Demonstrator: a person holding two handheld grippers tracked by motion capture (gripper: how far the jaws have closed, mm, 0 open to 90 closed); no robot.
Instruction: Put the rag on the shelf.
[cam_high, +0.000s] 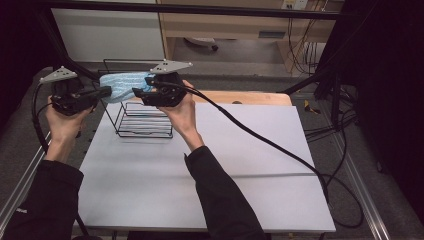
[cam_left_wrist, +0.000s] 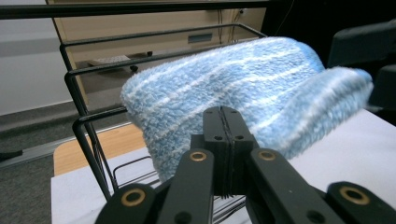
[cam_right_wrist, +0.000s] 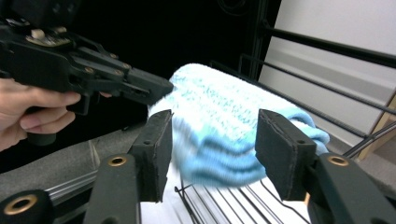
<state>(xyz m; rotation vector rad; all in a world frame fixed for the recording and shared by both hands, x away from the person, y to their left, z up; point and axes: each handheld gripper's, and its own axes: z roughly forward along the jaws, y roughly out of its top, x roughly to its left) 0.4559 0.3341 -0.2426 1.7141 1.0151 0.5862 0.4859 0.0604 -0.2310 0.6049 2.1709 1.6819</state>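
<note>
A fluffy blue cloth with white stripes (cam_high: 122, 85) (cam_left_wrist: 243, 79) (cam_right_wrist: 219, 107) hangs over the top of a black wire rack (cam_high: 145, 120) (cam_left_wrist: 79, 107) (cam_right_wrist: 327, 112) at the table's far left. My left gripper (cam_high: 106, 92) (cam_left_wrist: 224, 135) is at the cloth's left edge, its jaws pressed together on the fabric; its tip also shows in the right gripper view (cam_right_wrist: 159, 91). My right gripper (cam_high: 139, 93) (cam_right_wrist: 212, 149) is at the cloth's right end. Its jaws stand apart on either side of the folded cloth, and the pads do not press on it.
The rack stands on a white mat (cam_high: 225, 165) that covers a wooden table (cam_high: 260, 97). The right gripper's cable (cam_high: 280, 150) trails across the mat to the right. Black frame bars (cam_high: 200, 9) run overhead and at both sides. More cables lie on the floor at the right.
</note>
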